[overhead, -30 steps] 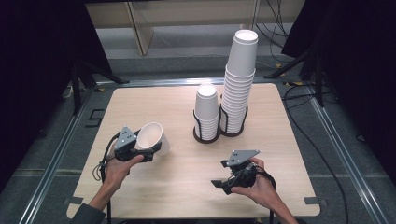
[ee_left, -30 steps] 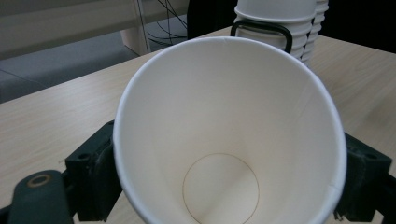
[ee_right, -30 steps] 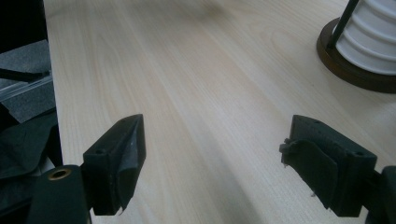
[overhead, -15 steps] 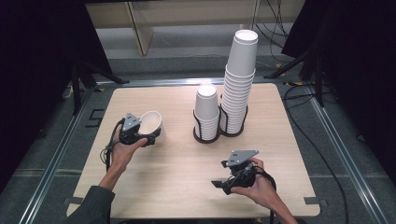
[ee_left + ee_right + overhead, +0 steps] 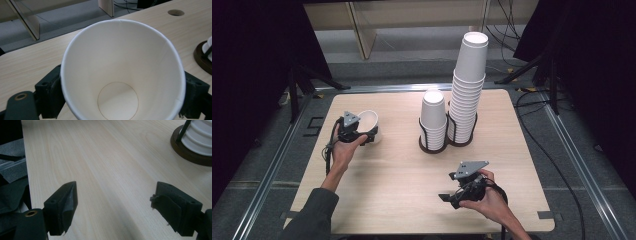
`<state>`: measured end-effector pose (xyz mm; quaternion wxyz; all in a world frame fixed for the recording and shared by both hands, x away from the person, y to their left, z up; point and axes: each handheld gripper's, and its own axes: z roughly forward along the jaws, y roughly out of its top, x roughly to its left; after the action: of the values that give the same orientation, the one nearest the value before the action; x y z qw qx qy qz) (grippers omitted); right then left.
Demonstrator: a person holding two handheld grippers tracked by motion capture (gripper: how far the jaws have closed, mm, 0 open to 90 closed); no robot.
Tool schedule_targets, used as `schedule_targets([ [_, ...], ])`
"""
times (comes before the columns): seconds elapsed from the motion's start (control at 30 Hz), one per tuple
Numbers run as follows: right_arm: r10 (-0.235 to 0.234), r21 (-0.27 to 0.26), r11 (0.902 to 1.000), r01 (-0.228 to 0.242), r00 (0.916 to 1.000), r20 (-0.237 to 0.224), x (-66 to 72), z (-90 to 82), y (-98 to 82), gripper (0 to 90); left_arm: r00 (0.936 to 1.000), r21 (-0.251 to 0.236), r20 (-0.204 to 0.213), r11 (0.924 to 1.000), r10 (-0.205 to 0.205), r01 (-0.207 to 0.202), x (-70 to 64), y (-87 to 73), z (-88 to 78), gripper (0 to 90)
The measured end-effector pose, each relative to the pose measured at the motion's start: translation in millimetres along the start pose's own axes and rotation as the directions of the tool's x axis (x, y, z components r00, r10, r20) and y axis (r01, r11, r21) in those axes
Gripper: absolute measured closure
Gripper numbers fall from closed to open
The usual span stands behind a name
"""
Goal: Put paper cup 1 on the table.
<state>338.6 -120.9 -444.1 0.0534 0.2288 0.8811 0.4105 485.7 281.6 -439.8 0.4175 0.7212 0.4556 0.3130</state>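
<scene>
The left gripper (image 5: 362, 134) is clamped on a single white paper cup (image 5: 369, 123), which sits left of centre in the high view, tipped so its open mouth faces up and toward the rear of the bench (image 5: 392, 185). In the left gripper view the cup (image 5: 122, 75) sits between the two black jaws, one on each flank of its wall. It looks light, thin-walled and easy to crush, and its smooth paper is probably a little slippery; a gentle squeeze on the sides below the rolled rim seems the safest hold. The right gripper (image 5: 451, 196) rests low at the lower centre of the high view, jaws wide apart with nothing between them.

The bench is pale, smooth wood. Two wire holders stand at its upper middle: a short cup stack (image 5: 433, 120) and, beside it, a tall cup stack (image 5: 468, 85). Dark drapes and cables surround the bench, though the room beyond is dim.
</scene>
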Motion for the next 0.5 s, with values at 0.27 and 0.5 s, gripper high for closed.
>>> schedule_targets([
  [0.27,0.002,0.001,1.0,-0.002,1.0,-0.003,-0.5,0.3,-0.5,20.0,0.9986,0.024,-0.053,0.9997,0.007,-0.006,5.1,-0.3,13.4,13.2],
  [0.5,0.0,0.003,1.0,0.0,0.9999,-0.013,0.0,0.6,-0.6,20.1,0.9974,0.023,-0.067,0.9994,0.026,-0.025,1.1,2.2,22.2,11.8],
])
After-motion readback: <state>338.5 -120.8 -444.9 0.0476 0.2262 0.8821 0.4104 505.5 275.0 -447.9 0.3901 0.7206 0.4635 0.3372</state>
